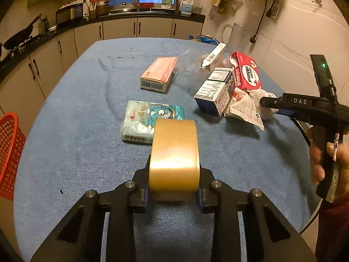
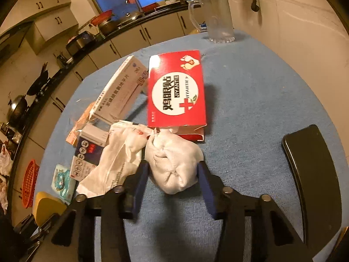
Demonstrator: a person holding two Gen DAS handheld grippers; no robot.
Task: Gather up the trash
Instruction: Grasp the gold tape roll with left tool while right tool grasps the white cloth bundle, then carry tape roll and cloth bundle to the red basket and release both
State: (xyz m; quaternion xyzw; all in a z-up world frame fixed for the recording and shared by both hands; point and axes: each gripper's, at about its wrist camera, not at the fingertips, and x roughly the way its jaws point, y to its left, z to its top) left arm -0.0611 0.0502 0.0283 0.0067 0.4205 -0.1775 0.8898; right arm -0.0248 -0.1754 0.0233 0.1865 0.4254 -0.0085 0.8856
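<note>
My left gripper (image 1: 174, 193) is shut on a roll of brown packing tape (image 1: 174, 156), held upright above the blue table cloth (image 1: 76, 131). My right gripper (image 2: 173, 174) is closed around a crumpled white tissue wad (image 2: 172, 163) at the edge of the trash pile; it shows in the left wrist view (image 1: 269, 102) at the right. The pile holds a red box (image 2: 176, 91), a white box (image 2: 120, 93), a dark blue box (image 1: 214, 93) and a white printed bag (image 2: 115, 163). A pink box (image 1: 158, 74) and a cartoon tissue pack (image 1: 148, 122) lie apart.
A red mesh basket (image 1: 9, 152) stands off the table's left edge. A clear plastic jug (image 2: 218, 17) stands at the far side of the table. A black phone (image 2: 312, 170) lies at the right. Kitchen counters (image 1: 65, 28) run behind.
</note>
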